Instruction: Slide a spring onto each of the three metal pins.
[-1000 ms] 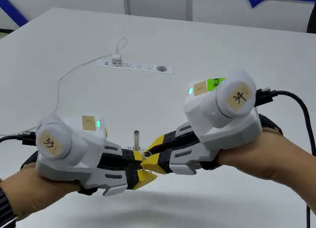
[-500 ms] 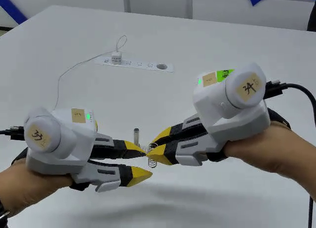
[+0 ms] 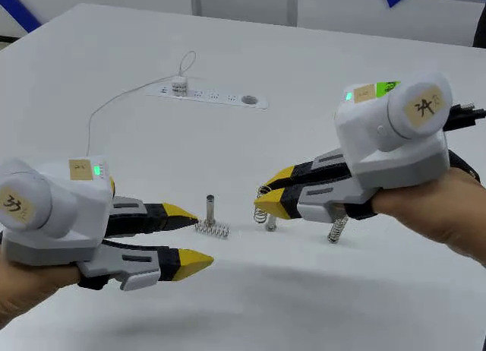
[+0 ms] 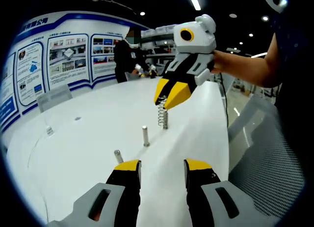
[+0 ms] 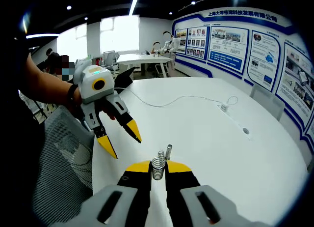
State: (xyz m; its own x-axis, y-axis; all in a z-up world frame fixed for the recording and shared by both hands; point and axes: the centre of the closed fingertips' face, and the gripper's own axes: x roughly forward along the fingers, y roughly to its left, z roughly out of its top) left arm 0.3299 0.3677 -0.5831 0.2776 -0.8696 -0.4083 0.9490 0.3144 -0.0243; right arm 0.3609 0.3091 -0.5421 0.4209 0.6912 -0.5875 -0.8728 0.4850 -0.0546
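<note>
Right gripper is clamped tight on a spring, which hangs from its yellow tips just beside a short pin on the table; in my right gripper view the coil sits squeezed between the two tips. Left gripper holds nothing, its jaws spread wide, near a bare pin that stands upright with a loose spring lying at its foot. Another spring leans on the table beneath my right gripper.
</note>
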